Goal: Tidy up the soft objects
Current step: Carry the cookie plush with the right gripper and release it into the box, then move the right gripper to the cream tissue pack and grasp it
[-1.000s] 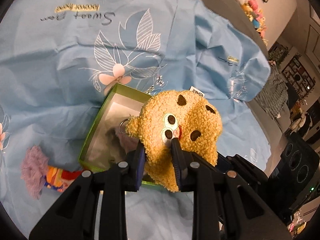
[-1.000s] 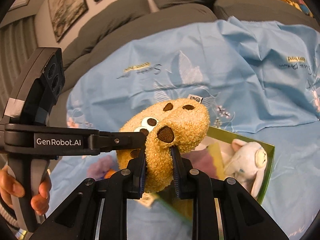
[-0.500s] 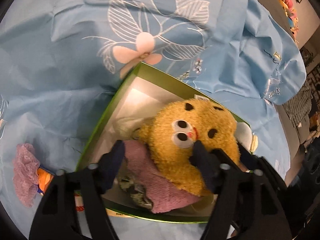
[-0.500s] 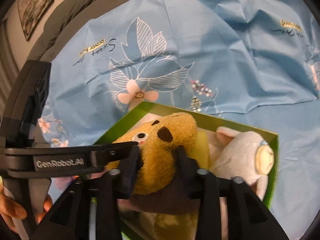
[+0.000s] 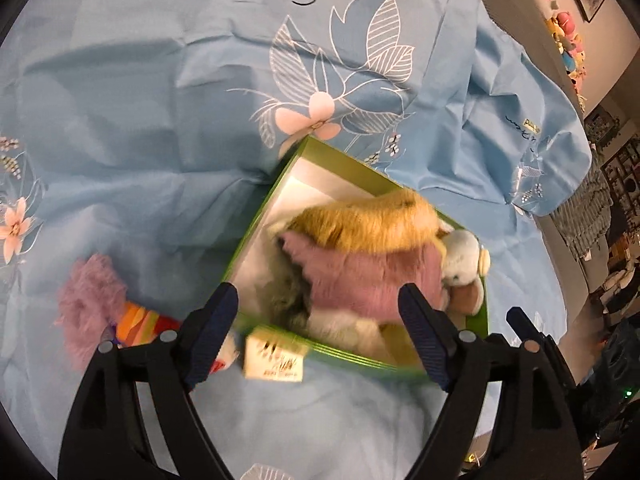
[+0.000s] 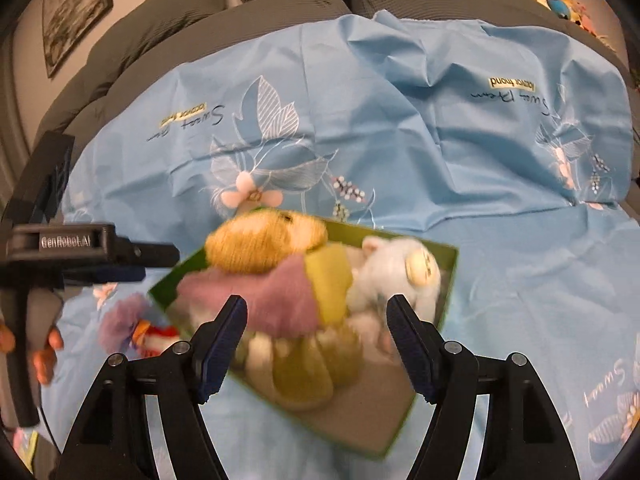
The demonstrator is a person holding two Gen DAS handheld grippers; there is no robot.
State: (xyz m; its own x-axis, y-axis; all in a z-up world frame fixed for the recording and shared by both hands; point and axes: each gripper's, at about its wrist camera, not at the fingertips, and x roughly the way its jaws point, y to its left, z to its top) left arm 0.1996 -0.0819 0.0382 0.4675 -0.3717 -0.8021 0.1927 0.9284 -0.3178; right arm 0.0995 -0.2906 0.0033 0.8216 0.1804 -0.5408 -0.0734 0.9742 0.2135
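1. Tan plush toy (image 5: 368,220) lies in the green box (image 5: 256,224) on top of a pink plush (image 5: 372,276), with a white plush (image 5: 464,256) beside it at the box's far end. The box sits on the blue sheet (image 5: 160,120).
2. I judge the tan toy light, soft and squashy; it should give under the pads rather than slip. If I take it again, I'd pinch the thick rounded body, not a thin edge.
3. My left gripper (image 5: 320,320) hangs above the box's near edge, its jaws opening wide, nothing pressed between them.
4. My right gripper (image 6: 318,328) is over the box too, jaws opening; the plush pile shows in the gap, but the pads touch none of it.
5. One purple-haired toy (image 5: 100,300) lies on the sheet outside the box, not yet packed.
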